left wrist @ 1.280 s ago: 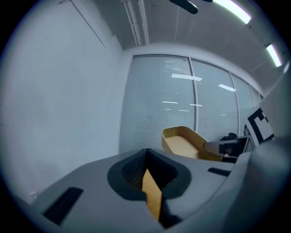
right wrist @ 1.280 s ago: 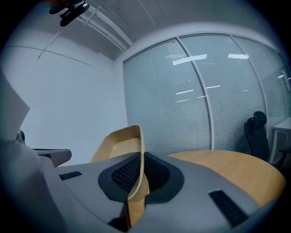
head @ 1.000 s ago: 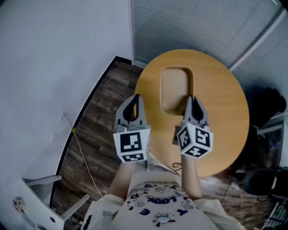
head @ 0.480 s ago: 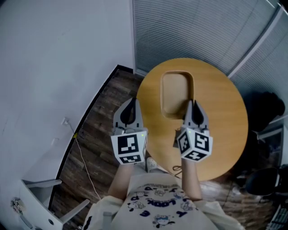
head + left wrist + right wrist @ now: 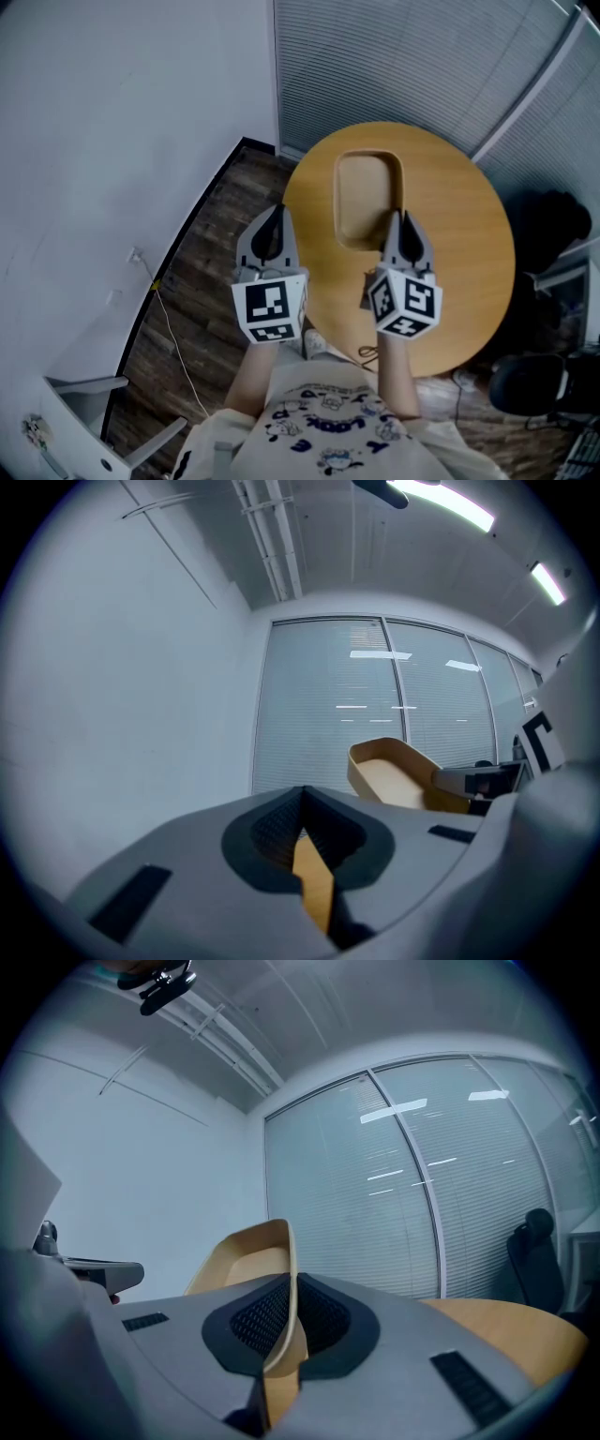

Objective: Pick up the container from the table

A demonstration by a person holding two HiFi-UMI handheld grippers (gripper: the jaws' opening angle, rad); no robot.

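A shallow oblong wooden container (image 5: 367,192) sits over the round wooden table (image 5: 459,234). My right gripper (image 5: 401,223) is shut on the container's near right rim. In the right gripper view that thin rim (image 5: 286,1269) runs straight between the jaws of the right gripper (image 5: 284,1330). I cannot tell whether the container's base touches the tabletop. My left gripper (image 5: 271,223) hovers at the table's left edge, left of the container and apart from it, shut with nothing in it. From the left gripper (image 5: 302,810), the container (image 5: 394,772) shows to the right.
A white wall (image 5: 112,141) stands to the left and window blinds (image 5: 394,56) behind the table. Dark wood floor (image 5: 202,281) with a thin cable (image 5: 173,328) lies below. A black chair (image 5: 530,384) is at the lower right, and a white frame (image 5: 84,412) at the lower left.
The whole view has shifted slightly. Both grippers keep their places relative to the container, and the right one stays shut on the rim.
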